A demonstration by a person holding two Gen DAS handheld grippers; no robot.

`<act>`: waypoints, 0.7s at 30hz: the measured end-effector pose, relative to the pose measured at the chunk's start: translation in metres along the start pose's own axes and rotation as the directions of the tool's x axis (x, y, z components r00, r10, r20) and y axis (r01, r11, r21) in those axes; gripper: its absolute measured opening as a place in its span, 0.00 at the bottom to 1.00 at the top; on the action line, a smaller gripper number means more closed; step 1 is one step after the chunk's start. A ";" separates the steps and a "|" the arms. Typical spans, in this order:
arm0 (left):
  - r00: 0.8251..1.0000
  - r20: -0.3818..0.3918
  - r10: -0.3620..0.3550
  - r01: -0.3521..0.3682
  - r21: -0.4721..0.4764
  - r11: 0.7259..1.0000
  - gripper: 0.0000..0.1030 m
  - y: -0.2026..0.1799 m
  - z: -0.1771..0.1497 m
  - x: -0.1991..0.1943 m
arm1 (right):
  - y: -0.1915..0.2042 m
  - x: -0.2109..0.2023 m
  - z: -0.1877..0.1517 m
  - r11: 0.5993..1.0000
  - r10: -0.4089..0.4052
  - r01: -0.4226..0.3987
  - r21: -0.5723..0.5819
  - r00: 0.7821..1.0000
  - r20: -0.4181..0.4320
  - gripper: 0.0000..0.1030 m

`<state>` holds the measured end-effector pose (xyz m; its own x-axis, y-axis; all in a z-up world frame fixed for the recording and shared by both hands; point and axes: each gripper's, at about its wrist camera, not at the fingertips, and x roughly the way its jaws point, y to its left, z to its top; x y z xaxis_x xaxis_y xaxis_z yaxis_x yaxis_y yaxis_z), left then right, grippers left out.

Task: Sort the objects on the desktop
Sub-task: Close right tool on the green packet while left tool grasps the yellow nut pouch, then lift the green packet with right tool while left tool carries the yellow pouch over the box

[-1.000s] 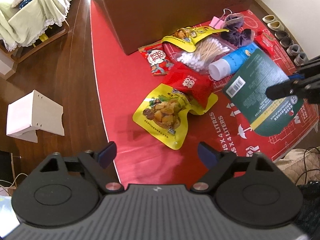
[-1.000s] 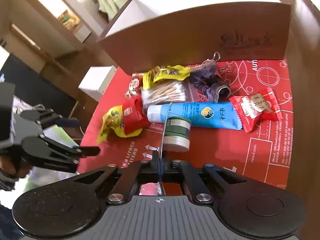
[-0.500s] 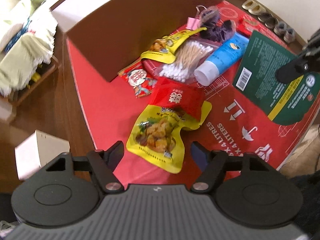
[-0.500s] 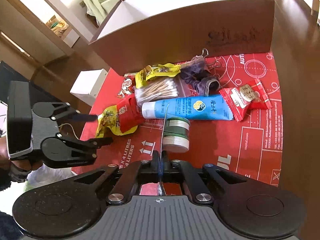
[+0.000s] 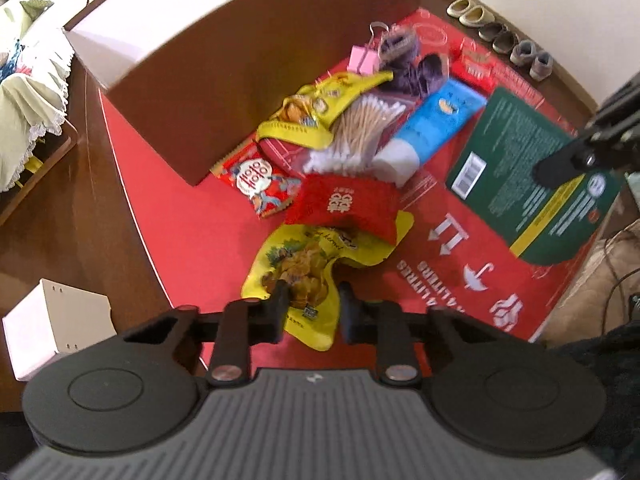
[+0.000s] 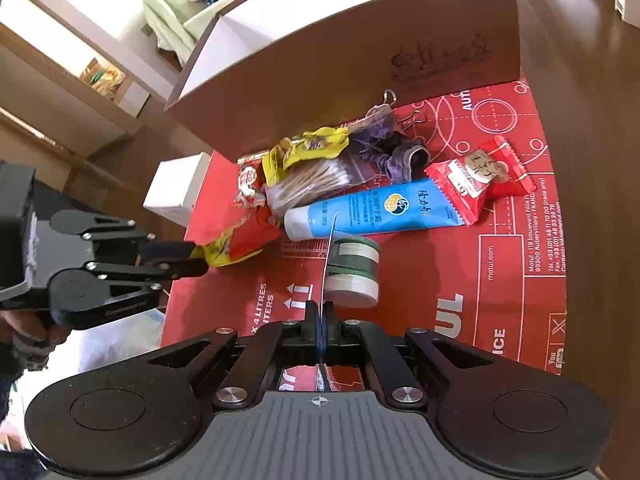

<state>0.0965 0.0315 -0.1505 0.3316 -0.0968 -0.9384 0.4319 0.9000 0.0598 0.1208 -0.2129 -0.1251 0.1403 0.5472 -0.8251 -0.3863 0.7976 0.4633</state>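
Observation:
A pile of items lies on the red mat (image 5: 188,216) in front of a brown cardboard box (image 5: 248,52). My left gripper (image 5: 312,300) has its jaws narrowed around the near edge of a yellow snack pouch (image 5: 304,268), which a red snack packet (image 5: 344,204) partly covers. My right gripper (image 6: 320,314) is shut on a flat green packet, seen edge-on in the right wrist view (image 6: 329,256) and face-on in the left wrist view (image 5: 532,176), held above the mat. The left gripper also shows in the right wrist view (image 6: 196,258).
In the pile are a blue tube (image 6: 372,210), a bag of cotton swabs (image 5: 360,132), another yellow pouch (image 5: 320,108), a purple cloth (image 5: 408,64), a pink clip (image 5: 362,58), small red packets (image 6: 476,178) and a tape roll (image 6: 354,272). A white box (image 5: 52,320) stands on the wooden surface.
My left gripper has moved forward and down onto the yellow pouch, and its jaws have closed in from wide open. The right gripper still holds the green packet, a little higher.

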 end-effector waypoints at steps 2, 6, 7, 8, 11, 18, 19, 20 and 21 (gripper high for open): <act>1.000 0.003 -0.017 0.017 -0.016 1.000 0.12 0.001 0.001 -0.007 | -0.001 -0.005 0.000 1.000 0.009 -0.009 0.014 1.000 0.009 0.00; 0.997 0.016 -0.070 0.071 -0.073 0.995 0.09 0.003 0.003 -0.022 | -0.002 -0.015 0.001 0.999 0.022 -0.023 0.031 0.999 0.029 0.00; 0.996 0.022 -0.087 0.088 -0.092 0.992 0.09 0.003 0.003 -0.026 | -0.001 -0.016 0.001 0.999 0.023 -0.024 0.033 0.999 0.031 0.00; 0.995 0.027 -0.097 0.100 -0.105 0.989 0.09 0.003 0.003 -0.029 | -0.001 -0.016 0.001 0.999 0.022 -0.023 0.036 0.999 0.031 0.00; 0.996 0.016 -0.089 0.090 -0.106 0.990 0.09 -0.002 0.004 -0.028 | -0.001 -0.014 0.000 0.999 0.019 -0.020 0.043 0.999 0.029 0.00; 0.997 -0.001 -0.075 0.075 -0.078 0.994 0.08 -0.007 0.007 -0.017 | -0.002 -0.020 -0.001 0.998 0.032 -0.034 0.052 0.999 0.038 0.00; 0.997 0.004 -0.078 0.078 -0.075 0.994 0.08 -0.007 0.007 -0.021 | -0.002 -0.022 -0.001 0.998 0.033 -0.035 0.051 0.999 0.039 0.00; 0.996 0.010 -0.084 0.085 -0.073 0.994 0.08 -0.007 0.008 -0.024 | -0.002 -0.023 0.000 0.998 0.034 -0.036 0.049 0.999 0.040 0.00; 0.996 0.015 -0.087 0.088 -0.071 0.994 0.08 -0.007 0.008 -0.028 | -0.001 -0.025 0.001 0.998 0.035 -0.037 0.048 0.999 0.041 0.00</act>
<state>0.0906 0.0242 -0.1220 0.3053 -0.1809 -0.9349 0.3985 0.9159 -0.0471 0.1184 -0.2273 -0.1051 0.1636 0.5847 -0.7946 -0.3468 0.7881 0.5086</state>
